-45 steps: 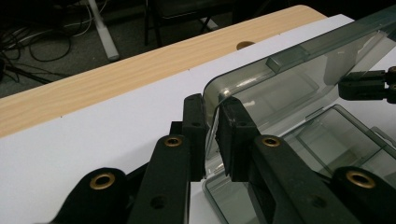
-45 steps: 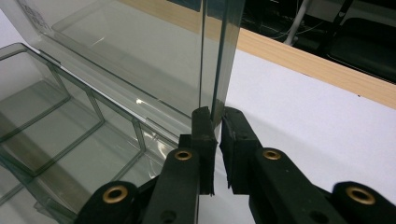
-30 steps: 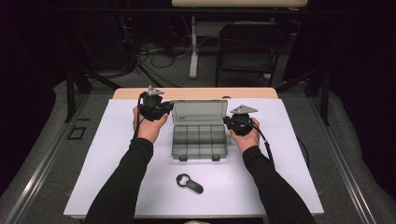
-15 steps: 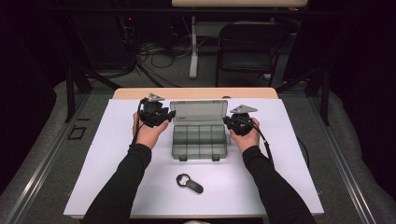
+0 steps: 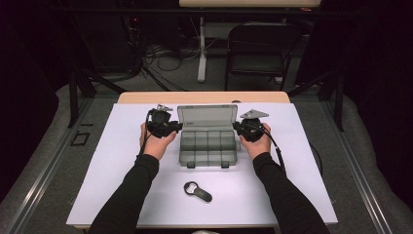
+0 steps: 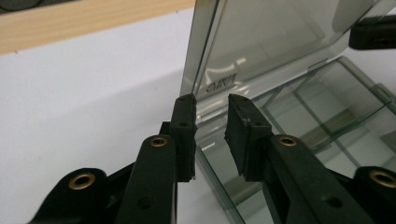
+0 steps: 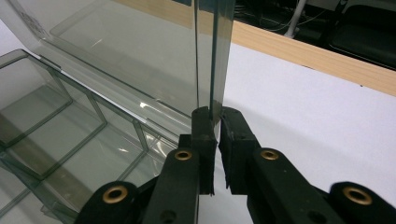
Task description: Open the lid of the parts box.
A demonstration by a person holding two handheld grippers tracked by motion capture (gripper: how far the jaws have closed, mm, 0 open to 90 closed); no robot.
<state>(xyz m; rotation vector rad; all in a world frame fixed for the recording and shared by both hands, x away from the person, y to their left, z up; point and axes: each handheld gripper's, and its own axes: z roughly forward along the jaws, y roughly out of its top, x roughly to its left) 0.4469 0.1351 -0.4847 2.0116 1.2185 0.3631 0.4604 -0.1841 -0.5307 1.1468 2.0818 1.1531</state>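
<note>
A clear plastic compartment box (image 5: 208,146) lies mid-table with its lid (image 5: 207,118) standing upright. My right gripper (image 5: 236,127) is at the lid's right edge. In the right gripper view its pads (image 7: 215,116) pinch that edge of the lid (image 7: 116,56). My left gripper (image 5: 178,126) is at the box's left rear corner. Its jaws (image 6: 210,123) have just been closing but a gap remains. The box's left wall runs between them near the hinge, below the lid (image 6: 261,46), and no pad presses on it.
A black handled tool with a round ring (image 5: 197,191) lies on the white sheet (image 5: 122,170) in front of the box. The wooden table edge (image 5: 204,97) runs behind it. A dark chair (image 5: 260,44) and cables sit on the floor beyond.
The left gripper has come down a little beside the box's left rear corner. The right gripper and the lid have stayed in place.
</note>
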